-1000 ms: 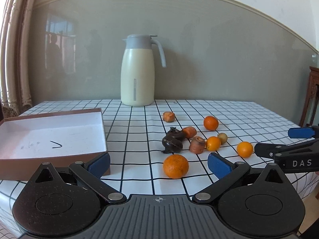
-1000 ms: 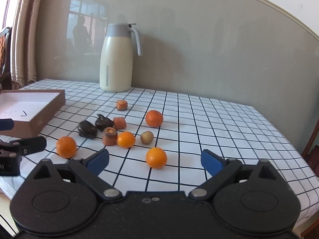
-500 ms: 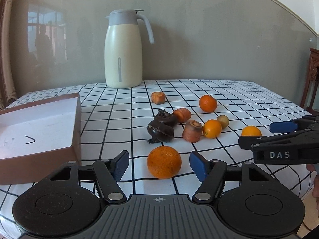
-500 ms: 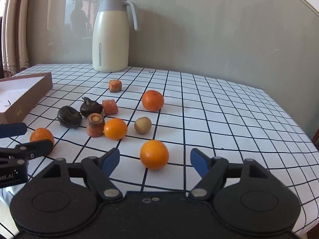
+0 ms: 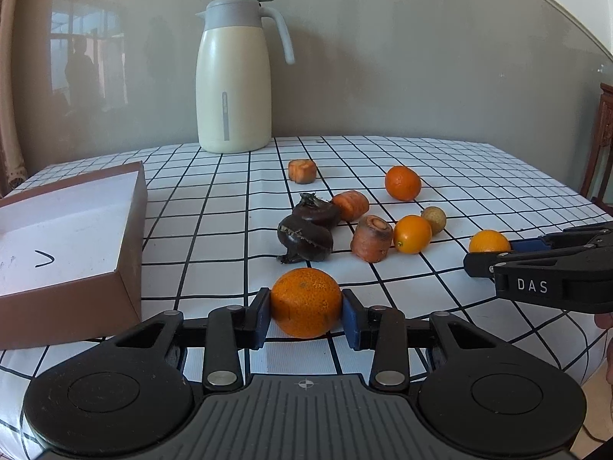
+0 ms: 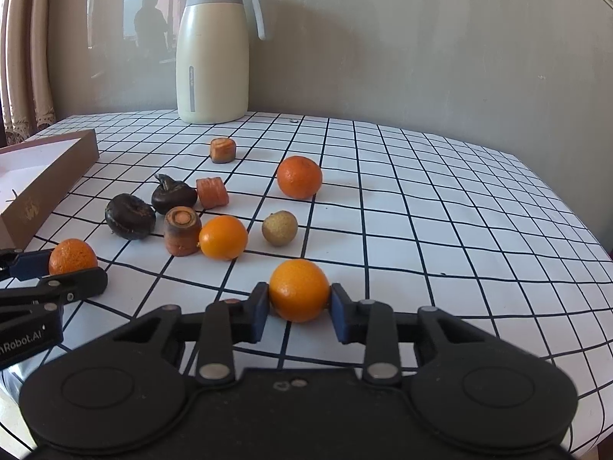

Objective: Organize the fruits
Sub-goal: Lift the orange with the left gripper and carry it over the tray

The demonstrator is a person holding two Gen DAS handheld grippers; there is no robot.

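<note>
A table covered with a white cloth printed with a black grid [image 5: 479, 176] fills both views, set against a grey-green wall. At its far edge a tall cream thermos jug with a grey lid and handle [image 5: 233, 76] is stood upright. Along the left side a shallow brown cardboard box with a white inside [image 5: 130, 237] is laid open, nothing being seen in the part of it that shows.

The left gripper [image 5: 305, 312] is seen at the near edge, its jaws having just been closing; its blue pads are now clamped on a rough-skinned orange tangerine [image 5: 305, 302] from both sides, the fruit sitting on the cloth just right of the box's near corner. The right gripper [image 6: 299, 305] has likewise just been closing, and its blue pads are pressed on a smoother orange tangerine [image 6: 299, 290], near the front edge and well right of the first.

Beyond them the loose items are scattered mid-table: a third orange tangerine [image 6: 299, 176] furthest right, two dark brown water chestnuts [image 5: 310, 230] touching one another, a small glossy orange kumquat-like fruit [image 5: 412, 234] just beside a stubby carrot chunk [image 5: 372, 237], two further carrot pieces [image 5: 350, 204] behind, and a small tan round fruit [image 5: 433, 219].
</note>
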